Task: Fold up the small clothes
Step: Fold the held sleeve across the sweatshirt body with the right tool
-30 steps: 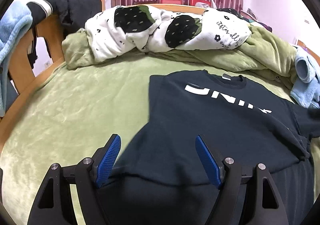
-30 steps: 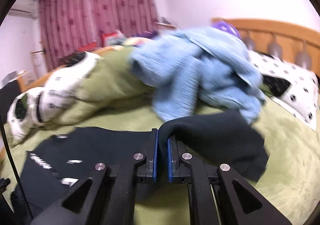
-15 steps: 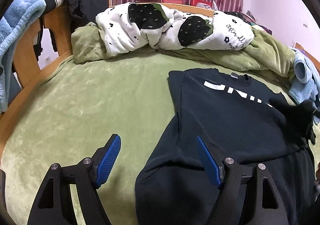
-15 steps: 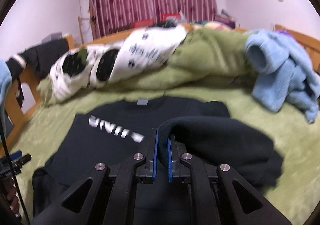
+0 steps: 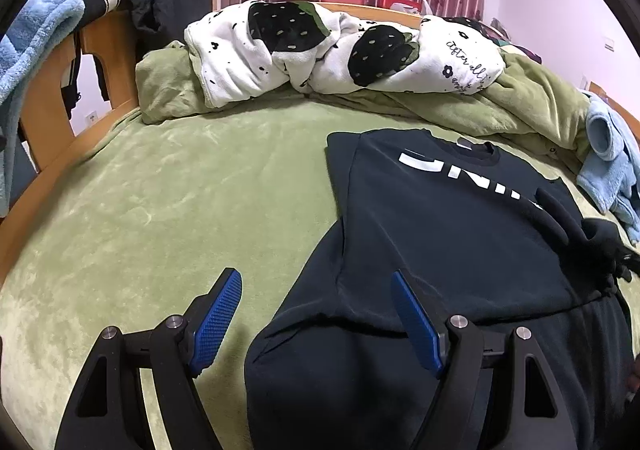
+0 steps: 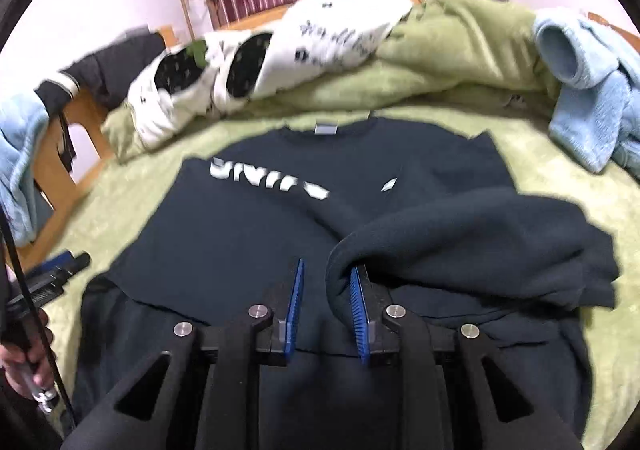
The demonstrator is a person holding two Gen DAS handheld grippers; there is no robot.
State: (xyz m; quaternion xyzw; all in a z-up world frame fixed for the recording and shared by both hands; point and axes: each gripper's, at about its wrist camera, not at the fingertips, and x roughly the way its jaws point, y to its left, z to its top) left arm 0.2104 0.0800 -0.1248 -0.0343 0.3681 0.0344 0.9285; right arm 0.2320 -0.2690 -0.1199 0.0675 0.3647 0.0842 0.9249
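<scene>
A dark navy T-shirt (image 5: 440,217) with white lettering lies flat on the green bedspread (image 5: 180,209), collar toward the far side. My left gripper (image 5: 314,276) hovers open over the shirt's lower left edge, nothing between its blue pads. In the right wrist view the shirt (image 6: 240,234) has its right sleeve (image 6: 472,242) folded in over the body. My right gripper (image 6: 327,266) is opening: the sleeve's edge lies between the jaws against the right pad, clear of the left one. The left gripper (image 6: 60,270) and a hand (image 6: 20,354) show at that view's left edge.
A white quilt with black strawberries (image 5: 320,49) and a bunched green blanket (image 5: 520,105) line the far side. A light blue fleece garment (image 6: 592,89) lies at the right. The wooden bed frame (image 5: 48,109), draped with dark and blue clothes, runs along the left.
My right gripper swung left, carrying the sleeve from beside the blue fleece over the shirt's body, then its jaws parted. The left gripper drifted slightly and stayed open.
</scene>
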